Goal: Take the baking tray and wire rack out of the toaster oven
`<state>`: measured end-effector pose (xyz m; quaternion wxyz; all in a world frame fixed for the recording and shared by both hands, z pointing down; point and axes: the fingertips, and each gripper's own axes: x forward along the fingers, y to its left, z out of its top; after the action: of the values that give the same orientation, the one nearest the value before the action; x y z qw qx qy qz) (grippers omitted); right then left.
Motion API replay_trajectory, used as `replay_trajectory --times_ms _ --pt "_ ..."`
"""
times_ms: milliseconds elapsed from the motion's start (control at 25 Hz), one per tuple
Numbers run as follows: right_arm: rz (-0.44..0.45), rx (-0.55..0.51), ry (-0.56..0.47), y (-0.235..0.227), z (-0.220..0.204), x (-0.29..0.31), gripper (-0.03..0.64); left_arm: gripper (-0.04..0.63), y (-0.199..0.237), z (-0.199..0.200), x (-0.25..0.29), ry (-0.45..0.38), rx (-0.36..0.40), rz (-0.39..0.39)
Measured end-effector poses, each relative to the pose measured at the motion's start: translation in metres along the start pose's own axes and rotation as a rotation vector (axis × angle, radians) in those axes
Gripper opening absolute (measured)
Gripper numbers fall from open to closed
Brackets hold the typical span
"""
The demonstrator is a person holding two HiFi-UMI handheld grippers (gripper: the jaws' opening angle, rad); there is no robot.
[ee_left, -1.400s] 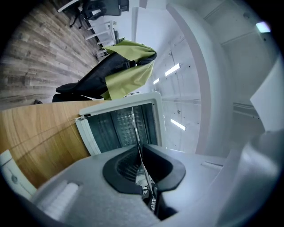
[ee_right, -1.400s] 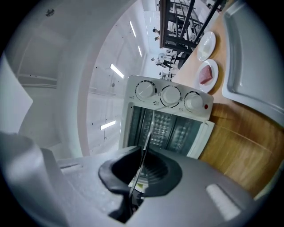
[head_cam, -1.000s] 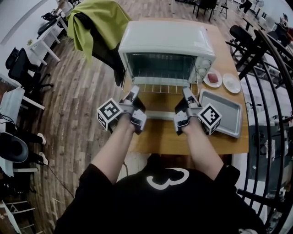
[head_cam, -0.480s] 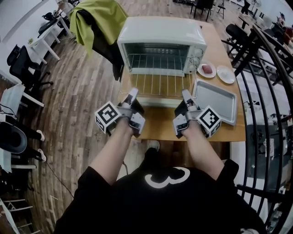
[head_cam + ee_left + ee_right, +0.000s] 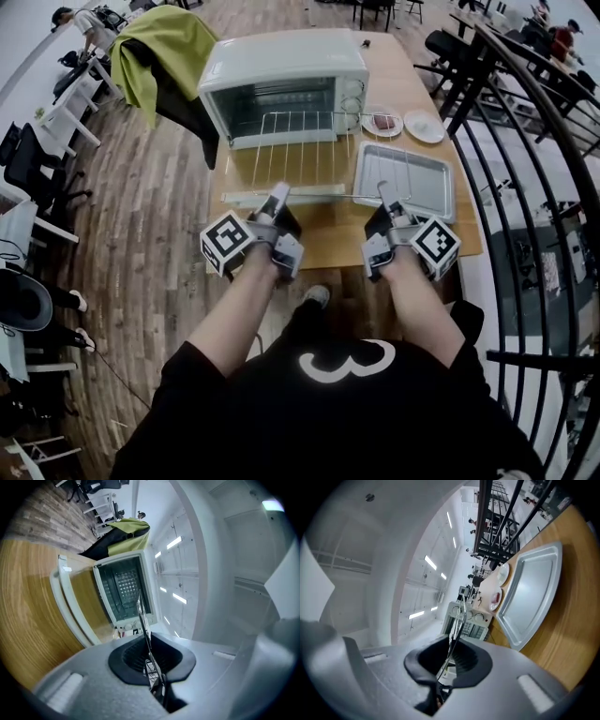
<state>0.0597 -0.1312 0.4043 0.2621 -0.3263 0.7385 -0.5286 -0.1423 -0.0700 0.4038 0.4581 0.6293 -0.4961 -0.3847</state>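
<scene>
Holding wire rack (image 5: 305,150) level before open toaster oven (image 5: 281,75), upper centre of frame.
Gripping its near edge with left gripper (image 5: 280,192) and right gripper (image 5: 384,190), both closed on the wire, far end at the oven mouth, above the lowered door (image 5: 248,198). Seen around: baking tray (image 5: 405,178) flat on wooden table (image 5: 328,239) at centre right, two small plates (image 5: 382,122) above it, green cloth (image 5: 169,47) upper left, black railing (image 5: 539,98) down the right.
</scene>
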Motion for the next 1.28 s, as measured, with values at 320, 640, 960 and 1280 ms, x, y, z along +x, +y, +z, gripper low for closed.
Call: replay_trajectory --times_ms 320,640,960,1280 --pt "-0.075 -0.015 -0.116 -0.015 0.043 -0.049 0.017 0.021 -0.01 -0.055 0.029 0.143 -0.017 -0.019" --pt "-0.144 -0.019 -0.21 -0.052 0.096 -0.097 0.017 0.023 -0.007 -0.127 0.069 0.267 -0.034 -0.019" --pt "-0.179 -0.033 -0.23 -0.091 0.138 -0.095 0.018 0.025 0.01 -0.161 0.117 0.332 -0.024 -0.006" --pt "-0.231 -0.003 -0.182 -0.144 0.15 -0.073 0.02 0.026 0.053 -0.174 0.147 0.351 -0.033 0.069"
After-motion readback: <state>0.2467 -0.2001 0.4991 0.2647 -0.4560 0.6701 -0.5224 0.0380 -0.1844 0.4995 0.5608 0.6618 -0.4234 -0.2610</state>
